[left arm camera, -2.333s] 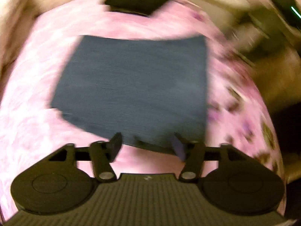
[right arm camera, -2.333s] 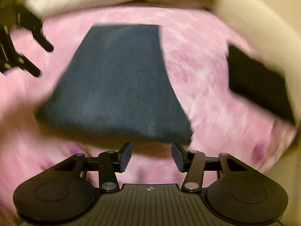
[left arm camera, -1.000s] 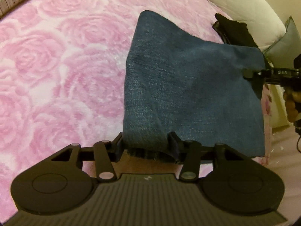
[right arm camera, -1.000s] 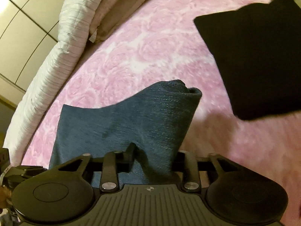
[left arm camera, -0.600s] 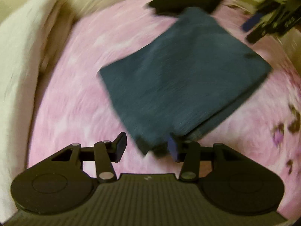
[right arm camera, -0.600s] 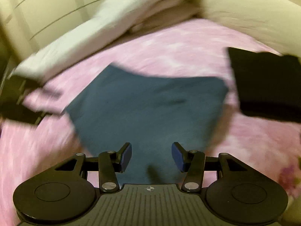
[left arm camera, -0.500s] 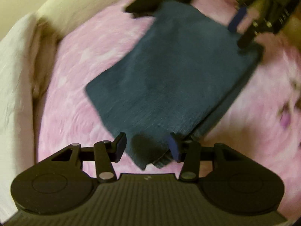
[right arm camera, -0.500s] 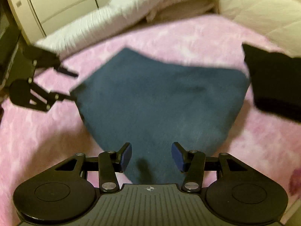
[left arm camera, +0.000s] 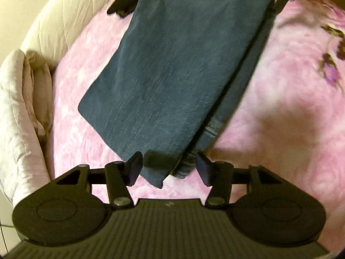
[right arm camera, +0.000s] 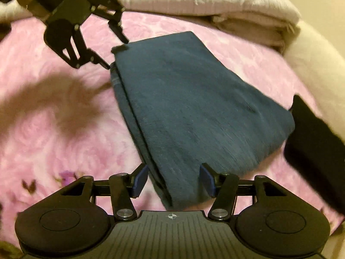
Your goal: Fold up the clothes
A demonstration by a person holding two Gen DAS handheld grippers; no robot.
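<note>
Left wrist view shows the dark blue folded denim garment [left arm camera: 172, 64] lying flat on the pink rose-patterned blanket [left arm camera: 291, 90], the fold seemingly finished, both the left gripper [left arm camera: 169, 168] and right gripper [right arm camera: 173, 180] having just spread their jaws loose around its corners.

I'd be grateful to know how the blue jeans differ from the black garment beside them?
The blue jeans are denim blue; the black garment is black. The jeans lie mid-blanket with a corner between each gripper's fingers; the black garment lies untouched toward the edge. Both rest folded on the pink blanket.

Warm, dim light is giving a yellowish tint. Soft shadows are lying on the blanket [right arm camera: 54, 112]. Edges are bending and blurring.
</note>
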